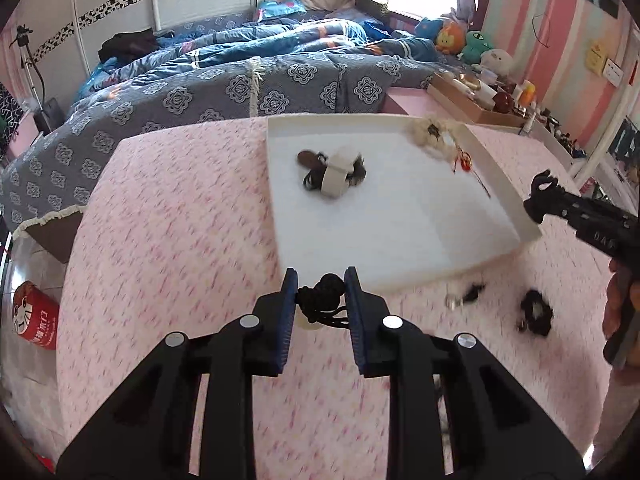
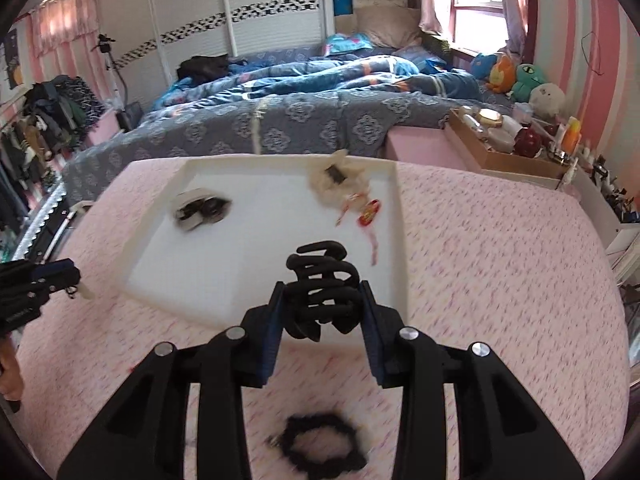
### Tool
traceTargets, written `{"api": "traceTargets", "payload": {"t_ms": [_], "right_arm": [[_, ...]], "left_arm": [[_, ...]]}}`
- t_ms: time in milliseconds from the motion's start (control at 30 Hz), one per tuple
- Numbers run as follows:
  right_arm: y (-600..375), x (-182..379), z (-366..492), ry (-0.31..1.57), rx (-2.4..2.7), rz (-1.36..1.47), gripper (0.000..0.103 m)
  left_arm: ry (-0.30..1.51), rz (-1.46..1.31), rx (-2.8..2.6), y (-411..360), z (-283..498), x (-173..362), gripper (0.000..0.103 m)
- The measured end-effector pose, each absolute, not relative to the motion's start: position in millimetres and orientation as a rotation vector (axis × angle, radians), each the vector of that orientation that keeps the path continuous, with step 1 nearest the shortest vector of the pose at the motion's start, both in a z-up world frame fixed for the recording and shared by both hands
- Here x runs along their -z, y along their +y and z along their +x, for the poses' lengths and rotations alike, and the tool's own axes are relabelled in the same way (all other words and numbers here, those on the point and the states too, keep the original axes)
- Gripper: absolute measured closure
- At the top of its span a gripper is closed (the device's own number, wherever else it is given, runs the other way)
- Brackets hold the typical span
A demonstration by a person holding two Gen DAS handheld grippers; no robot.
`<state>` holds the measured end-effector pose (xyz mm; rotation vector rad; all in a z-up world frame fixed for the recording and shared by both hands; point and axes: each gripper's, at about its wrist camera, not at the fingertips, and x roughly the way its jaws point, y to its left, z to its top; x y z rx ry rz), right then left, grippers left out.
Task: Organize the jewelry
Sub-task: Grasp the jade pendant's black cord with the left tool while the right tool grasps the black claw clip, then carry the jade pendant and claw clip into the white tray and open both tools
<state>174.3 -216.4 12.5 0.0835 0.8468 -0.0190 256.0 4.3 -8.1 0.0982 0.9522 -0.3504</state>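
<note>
While the left tool [image 1: 321, 286] pinches a black knotted cord ornament [image 1: 328, 288] at lower centre of its view, just short of the white tray [image 1: 400, 216] near edge, the right tool [image 2: 322, 300] clamps a black claw hair clip [image 2: 322, 280] over the tray's near corner — mid-frame in its own view. Both tools hang above a counter [image 1: 180, 220] draped in pink cloth. Inside the tray lie a dark bundle wrapped in a white band [image 1: 334, 172] and a cream fluffy piece [image 1: 430, 132] with a red charm [image 1: 464, 162]. On the cloth, a black scrunchie [image 2: 320, 440] sits low in the right view, a small dark item [image 1: 470, 294] beside it in the left.
</note>
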Motion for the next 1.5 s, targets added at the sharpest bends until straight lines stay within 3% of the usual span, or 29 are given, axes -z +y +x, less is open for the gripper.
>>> {"api": "traceTargets", "payload": {"t_ms": [600,1500], "right_arm": [[-234,38,254,0.907,0.088,0.088,0.067],[-240,56,275,0.927,0.129,0.091,0.066]], "left_arm": [[0.998,0.086,0.325,-38,336,53,0.08],[1.009,0.096,0.21,-38,386,76,0.08]]}}
